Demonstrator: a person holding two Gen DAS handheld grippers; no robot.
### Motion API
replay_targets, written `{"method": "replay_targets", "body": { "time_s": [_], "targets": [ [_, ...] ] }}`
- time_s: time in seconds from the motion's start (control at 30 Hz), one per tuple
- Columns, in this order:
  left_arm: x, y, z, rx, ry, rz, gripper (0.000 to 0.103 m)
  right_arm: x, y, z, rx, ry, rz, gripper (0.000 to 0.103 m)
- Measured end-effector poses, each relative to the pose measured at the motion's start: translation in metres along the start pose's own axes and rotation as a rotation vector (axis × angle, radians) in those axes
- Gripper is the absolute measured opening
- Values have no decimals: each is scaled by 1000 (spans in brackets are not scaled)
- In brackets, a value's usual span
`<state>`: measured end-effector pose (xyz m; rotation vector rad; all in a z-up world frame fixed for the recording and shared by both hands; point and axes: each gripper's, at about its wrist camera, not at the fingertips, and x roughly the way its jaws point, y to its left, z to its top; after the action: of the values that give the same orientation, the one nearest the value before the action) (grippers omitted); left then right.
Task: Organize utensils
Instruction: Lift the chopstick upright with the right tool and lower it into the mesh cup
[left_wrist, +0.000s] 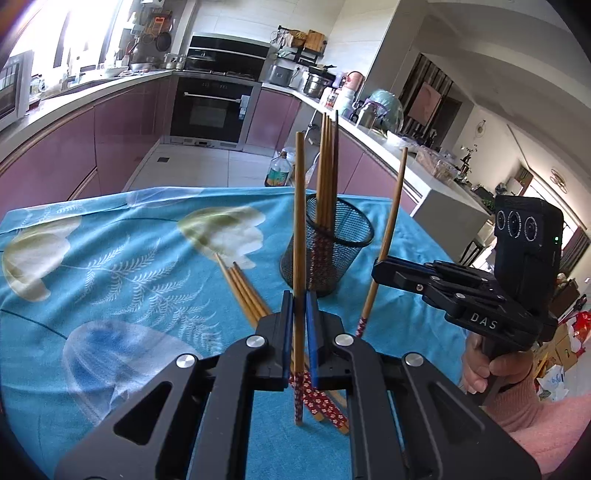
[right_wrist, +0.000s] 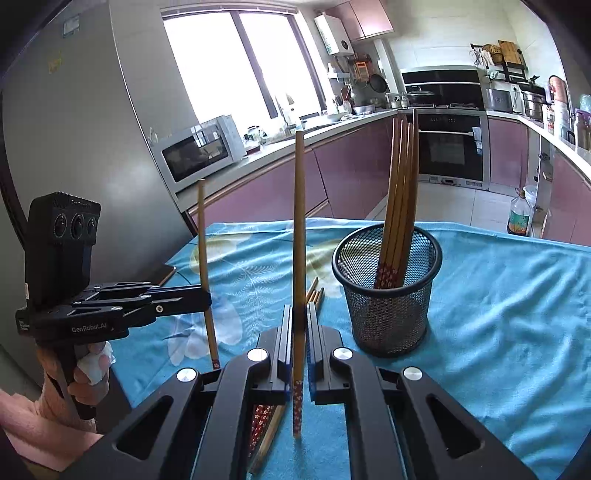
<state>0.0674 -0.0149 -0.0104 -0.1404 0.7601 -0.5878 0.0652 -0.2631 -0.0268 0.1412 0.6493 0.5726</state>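
Each hand-held gripper is pinching a single bamboo chopstick upright. The left hand-held gripper is pressed together on its chopstick low on the shaft, just above the red flower-patterned end, which hangs below the jaws over the table. The right hand-held gripper grips its chopstick the same way, patterned end down and plain end up. Between and beyond them stands the black mesh cup, upright on the blue floral cloth, with several chopsticks leaning inside it, patterned ends at the bottom. A few more loose chopsticks lie flat on the cloth near the left gripper, close together and side by side. These sticks are likely very light, stiff and smooth, so a thin round shaft may pivot or slide between the flat pads if the pinch is off centre. Holding near the lower third, as now, leaves a long free top that will swing with small wrist tilts. The cup also looks light and could tip if a stick pushes against its rim, so each should probably go straight down through the open mouth, clear of those already leaning there.
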Motion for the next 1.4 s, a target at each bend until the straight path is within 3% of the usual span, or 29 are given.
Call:
{"method": "replay_targets", "body": {
  "time_s": [0.27, 1.07, 1.4],
  "targets": [
    [-13, -2, 13, -11, -52, -53, 8, -15, -5, 9, -1, -49, -4, 6],
    [-21, -35, 106, 79, -221, -61, 8, -44, -26, 75, -49, -209, -104, 6],
    [2, -49, 127, 132, -187, -19, 8, -28, -36, 89, -51, -212, -152, 6]
  ]
}}
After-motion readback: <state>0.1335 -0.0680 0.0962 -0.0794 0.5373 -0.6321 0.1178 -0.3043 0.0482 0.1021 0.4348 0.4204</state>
